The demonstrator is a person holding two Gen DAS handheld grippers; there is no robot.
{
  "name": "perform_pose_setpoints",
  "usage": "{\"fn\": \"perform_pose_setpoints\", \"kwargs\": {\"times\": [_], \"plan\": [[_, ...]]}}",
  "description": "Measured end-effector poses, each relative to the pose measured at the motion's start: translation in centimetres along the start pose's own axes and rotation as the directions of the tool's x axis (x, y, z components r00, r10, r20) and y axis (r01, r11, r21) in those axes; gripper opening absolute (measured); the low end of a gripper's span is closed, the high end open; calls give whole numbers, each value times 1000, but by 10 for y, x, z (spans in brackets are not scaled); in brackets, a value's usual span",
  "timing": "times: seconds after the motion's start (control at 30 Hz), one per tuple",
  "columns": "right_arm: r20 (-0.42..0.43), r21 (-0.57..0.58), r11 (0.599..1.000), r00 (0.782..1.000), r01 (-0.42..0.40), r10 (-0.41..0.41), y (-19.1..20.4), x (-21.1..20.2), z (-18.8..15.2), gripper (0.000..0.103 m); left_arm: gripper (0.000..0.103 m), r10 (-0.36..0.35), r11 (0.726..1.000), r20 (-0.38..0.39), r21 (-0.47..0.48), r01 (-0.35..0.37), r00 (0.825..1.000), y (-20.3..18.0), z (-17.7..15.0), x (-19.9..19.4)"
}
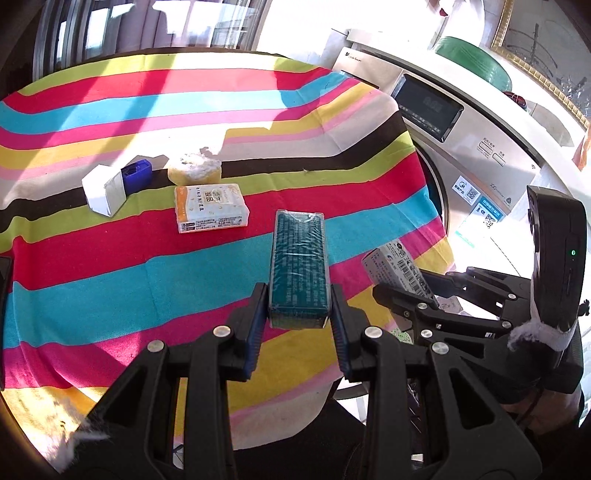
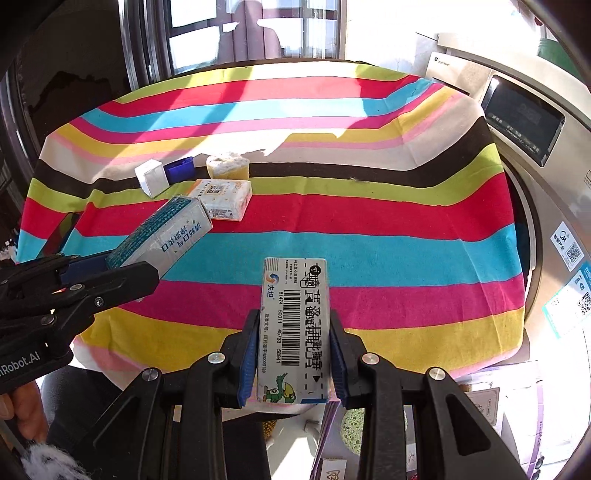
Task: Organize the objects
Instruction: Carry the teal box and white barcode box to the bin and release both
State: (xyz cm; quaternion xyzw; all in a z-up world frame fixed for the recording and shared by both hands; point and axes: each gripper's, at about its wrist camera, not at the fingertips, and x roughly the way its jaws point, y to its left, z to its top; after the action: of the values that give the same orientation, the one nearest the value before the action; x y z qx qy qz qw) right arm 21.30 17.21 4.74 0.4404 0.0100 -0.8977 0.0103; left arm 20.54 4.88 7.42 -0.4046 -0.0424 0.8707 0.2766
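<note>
left hand-held gripper (image 1: 298, 314) clamps a teal box (image 1: 298, 266), right hand-held gripper (image 2: 293, 360) a barcoded box (image 2: 293, 328), both lifted above the striped surface (image 2: 332, 254), likely bound for the tissue pack (image 1: 211, 207) cluster.

A home laundry area is being shown: a front-loading washing machine (image 1: 461, 147) is seen beside a striped-cloth-covered table (image 1: 221, 96), near sunlit windows (image 2: 207, 33).

rainbow-striped tablecloth (image 1: 110, 258), teal box (image 1: 298, 266), white box (image 2: 293, 325)
</note>
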Motion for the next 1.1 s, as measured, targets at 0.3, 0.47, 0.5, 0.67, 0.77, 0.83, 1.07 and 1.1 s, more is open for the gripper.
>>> {"fn": "perform_pose_setpoints", "kwargs": {"times": [0.3, 0.47, 0.5, 0.67, 0.77, 0.83, 1.07, 1.1], "plan": [[-24, 70, 994, 997, 81, -79, -50, -12, -27, 35, 37, -76, 991, -84, 105, 84, 994, -58, -13, 24], [-60, 136, 983, 992, 121, -114, -84, -14, -46, 35, 37, -103, 981, -136, 147, 123, 985, -84, -22, 37], [-65, 145, 981, 991, 128, -120, -90, -15, -50, 35, 37, -110, 979, -147, 153, 132, 983, -88, -24, 39], [-103, 177, 968, 982, 178, -161, -113, -17, -69, 35, 37, -147, 968, -196, 176, 182, 970, -110, -34, 49], [-127, 194, 961, 976, 198, -176, -124, -16, -79, 35, 37, -154, 963, -227, 184, 197, 962, -119, -40, 56], [-135, 210, 957, 976, 198, -172, -130, -16, -84, 35, 37, -165, 958, -246, 190, 214, 955, -126, -44, 60], [-149, 249, 946, 974, 206, -172, -143, -17, -94, 36, 38, -186, 953, -289, 179, 244, 939, -132, -51, 70], [-150, 252, 946, 974, 204, -170, -143, -17, -94, 36, 43, -185, 954, -292, 177, 243, 938, -132, -52, 71]]}}
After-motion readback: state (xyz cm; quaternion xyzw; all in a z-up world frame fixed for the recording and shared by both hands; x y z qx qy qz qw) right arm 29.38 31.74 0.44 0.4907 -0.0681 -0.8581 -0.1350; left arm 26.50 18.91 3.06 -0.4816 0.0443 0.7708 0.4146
